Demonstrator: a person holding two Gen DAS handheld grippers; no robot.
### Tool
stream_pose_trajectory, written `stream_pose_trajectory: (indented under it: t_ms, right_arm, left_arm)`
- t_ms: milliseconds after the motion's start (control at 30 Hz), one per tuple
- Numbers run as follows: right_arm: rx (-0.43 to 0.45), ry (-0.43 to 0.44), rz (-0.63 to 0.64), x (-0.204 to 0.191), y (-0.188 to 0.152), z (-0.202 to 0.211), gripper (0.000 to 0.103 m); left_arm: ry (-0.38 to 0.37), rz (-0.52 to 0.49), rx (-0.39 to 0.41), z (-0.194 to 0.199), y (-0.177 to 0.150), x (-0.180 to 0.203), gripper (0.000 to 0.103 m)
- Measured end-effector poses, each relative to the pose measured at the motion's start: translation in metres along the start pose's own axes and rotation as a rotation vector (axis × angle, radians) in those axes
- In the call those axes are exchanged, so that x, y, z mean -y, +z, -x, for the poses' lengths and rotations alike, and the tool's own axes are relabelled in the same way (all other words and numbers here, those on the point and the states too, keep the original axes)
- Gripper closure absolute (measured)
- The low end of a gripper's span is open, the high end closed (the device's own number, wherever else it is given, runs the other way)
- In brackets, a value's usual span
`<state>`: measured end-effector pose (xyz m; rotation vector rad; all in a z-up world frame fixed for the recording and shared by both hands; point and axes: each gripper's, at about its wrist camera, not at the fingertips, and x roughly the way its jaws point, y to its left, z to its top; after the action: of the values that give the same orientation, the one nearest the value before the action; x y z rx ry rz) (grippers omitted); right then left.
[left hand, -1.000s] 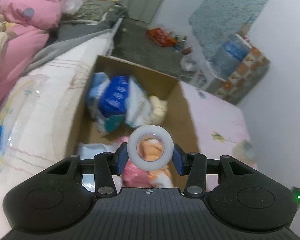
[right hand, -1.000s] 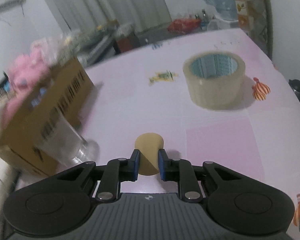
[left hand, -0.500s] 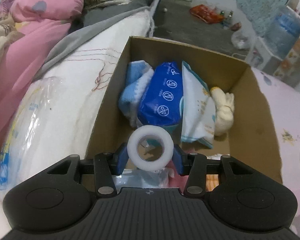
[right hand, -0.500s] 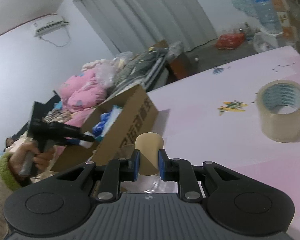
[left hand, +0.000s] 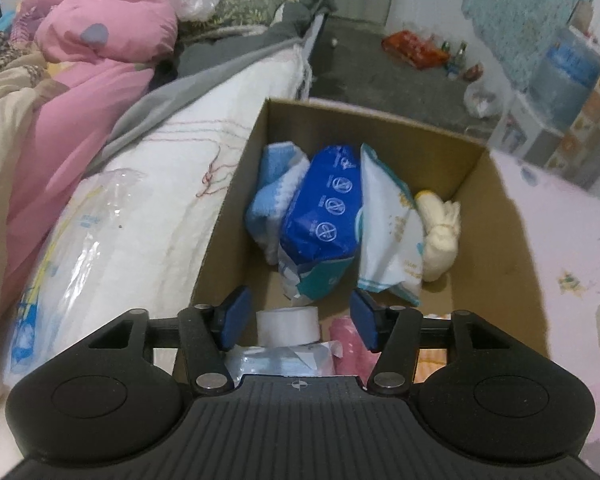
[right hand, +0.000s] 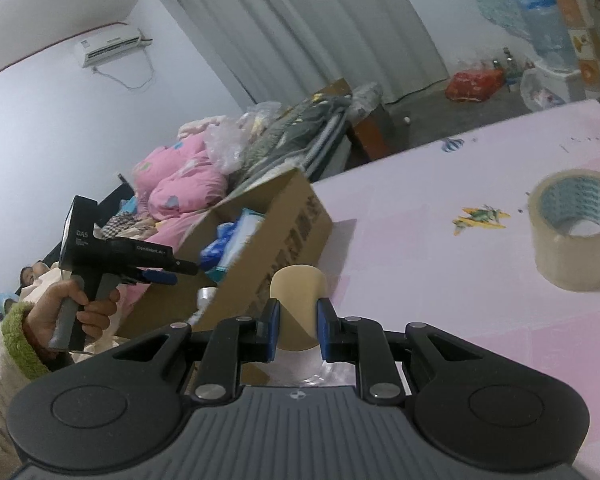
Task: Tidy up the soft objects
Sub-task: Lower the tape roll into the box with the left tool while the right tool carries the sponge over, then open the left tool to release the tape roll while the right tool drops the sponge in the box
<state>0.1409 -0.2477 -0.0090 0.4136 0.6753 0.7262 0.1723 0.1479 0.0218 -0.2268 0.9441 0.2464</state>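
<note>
An open cardboard box [left hand: 496, 248] holds a blue tissue pack [left hand: 324, 216], a white pack [left hand: 388, 232], a blue-white cloth [left hand: 272, 188] and a cream cloth bundle [left hand: 440, 236]. My left gripper [left hand: 300, 318] hangs over the box's near end and its jaws are opening. A white tape roll [left hand: 288, 326] lies loose in the box below them, touched by neither pad. In the right wrist view a hand holds the left gripper [right hand: 168, 274] at the box [right hand: 284, 232]. My right gripper [right hand: 298, 332] is shut on a beige round pad [right hand: 298, 300], held up beside the box.
A roll of clear packing tape [right hand: 572, 232] stands on the pink table [right hand: 440, 272] to the right. A bed with a pink quilt [left hand: 100, 40] and a plastic bag [left hand: 80, 248] runs along the box's left side. A clear bottle [right hand: 206, 298] stands by the box.
The left jaws have spread and the white roll has dropped from between them into the box. The right gripper has risen with the beige pad and turned toward the box.
</note>
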Motion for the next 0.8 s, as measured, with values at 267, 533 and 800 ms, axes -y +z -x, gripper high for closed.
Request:
stream_pose_trajectory:
  t_ms: [267, 533, 800]
  right_arm:
    - [-0.014, 0.067, 0.213, -0.075, 0.038, -0.031, 0.063]
    - [-0.228, -0.075, 0.566, -0.158, 0.052, -0.151, 0.062]
    - [-0.394, -0.385, 0.941, -0.178, 0.016, -0.245, 0.051]
  left_arm:
    - [-0.144, 0.025, 0.086, 0.051, -0.025, -0.013, 0.018]
    - [-0.201, 0.028, 0.214, 0.081, -0.045, -0.025, 0.005]
    - [-0.227, 0.017, 0.24, 0.08, -0.051, -0.033, 0.005]
